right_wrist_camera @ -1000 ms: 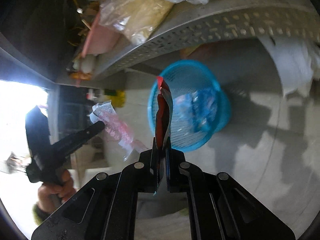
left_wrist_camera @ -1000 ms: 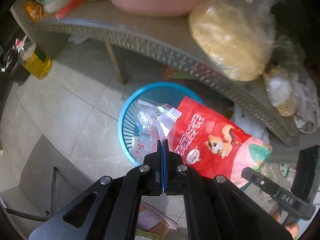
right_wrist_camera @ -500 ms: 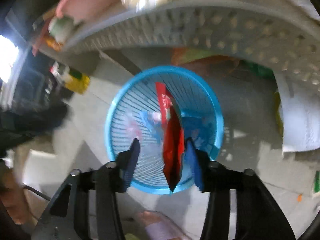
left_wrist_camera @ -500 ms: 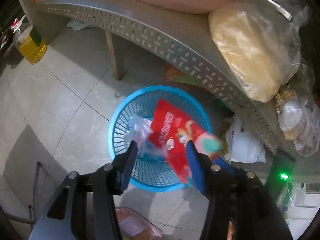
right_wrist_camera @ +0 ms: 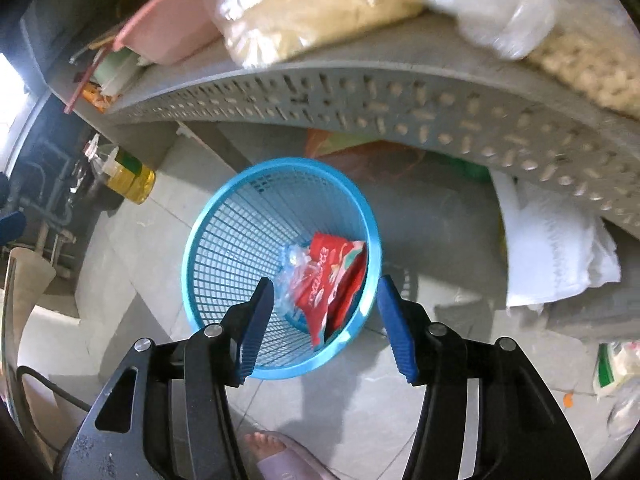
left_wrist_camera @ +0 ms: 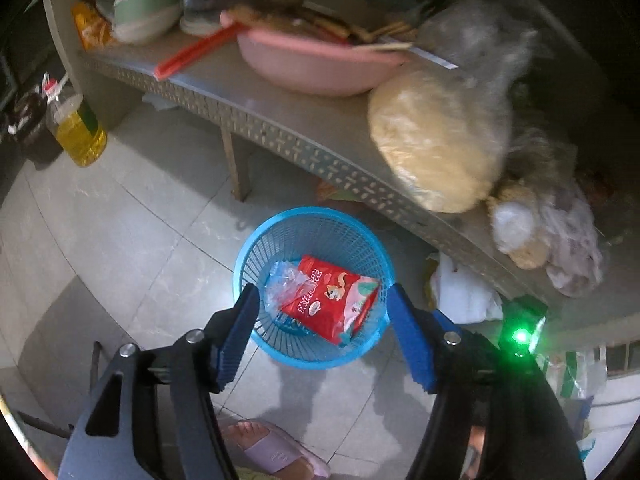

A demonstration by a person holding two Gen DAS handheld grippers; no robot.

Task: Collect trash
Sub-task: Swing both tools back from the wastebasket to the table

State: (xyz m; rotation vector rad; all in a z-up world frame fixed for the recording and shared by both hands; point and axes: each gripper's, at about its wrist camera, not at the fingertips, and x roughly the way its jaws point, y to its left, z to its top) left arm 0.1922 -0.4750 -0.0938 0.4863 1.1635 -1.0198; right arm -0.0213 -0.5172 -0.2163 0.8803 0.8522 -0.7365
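Observation:
A blue mesh basket (left_wrist_camera: 256, 256) stands on the tiled floor below a grey perforated shelf; it also shows in the right wrist view (right_wrist_camera: 224, 240). Inside it lie a red snack packet (left_wrist_camera: 332, 300) (right_wrist_camera: 328, 276) and a crumpled clear plastic wrapper (left_wrist_camera: 284, 280) (right_wrist_camera: 292, 268). My left gripper (left_wrist_camera: 322, 304) is open and empty, held above the basket. My right gripper (right_wrist_camera: 326, 292) is open and empty, also above the basket.
The grey shelf (left_wrist_camera: 280, 128) carries a pink basin (left_wrist_camera: 312, 64) and a bag of yellowish grain (left_wrist_camera: 432, 140). A bottle of yellow oil (left_wrist_camera: 78, 128) stands on the floor at left. White bags (right_wrist_camera: 552, 248) lie under the shelf. A foot in a pink slipper (left_wrist_camera: 276, 448) is below.
Both grippers opened and let go: the red packet and the clear wrapper dropped into the blue basket. Both grippers have pulled back higher above it.

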